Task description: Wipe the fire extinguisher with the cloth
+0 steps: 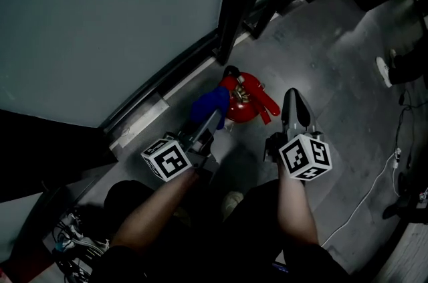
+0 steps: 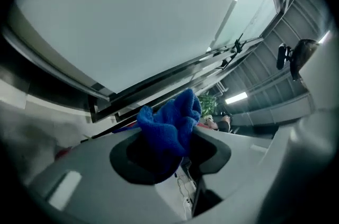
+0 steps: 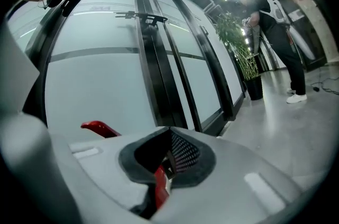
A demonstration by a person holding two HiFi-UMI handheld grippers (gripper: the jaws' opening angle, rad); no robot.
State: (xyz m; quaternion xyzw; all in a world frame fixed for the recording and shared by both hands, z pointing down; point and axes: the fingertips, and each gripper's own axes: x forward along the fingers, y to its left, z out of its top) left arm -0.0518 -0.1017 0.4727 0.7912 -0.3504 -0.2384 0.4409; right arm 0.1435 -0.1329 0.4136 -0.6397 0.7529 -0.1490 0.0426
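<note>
A red fire extinguisher (image 1: pixel 246 100) stands on the grey floor by the foot of the glass wall. My left gripper (image 1: pixel 212 120) is shut on a blue cloth (image 1: pixel 208 105), which bunches up against the extinguisher's left side. In the left gripper view the cloth (image 2: pixel 172 121) sticks out from between the jaws of the left gripper (image 2: pixel 172 151). My right gripper (image 1: pixel 292 101) hovers just right of the extinguisher's red handle (image 1: pixel 269 106), jaws shut with nothing seen in them. The right gripper view shows the right gripper (image 3: pixel 169 157), the red handle (image 3: pixel 99 127) to its left and a red strip (image 3: pixel 160 187) below the jaws.
A frosted glass wall (image 1: pixel 100 14) with dark frames (image 1: pixel 231 1) runs along the left. A potted plant (image 3: pixel 241 43) and a standing person (image 3: pixel 280 21) are further along. A white cable (image 1: pixel 364 198) trails over the floor at right, and a cable tangle (image 1: pixel 73 238) lies at lower left.
</note>
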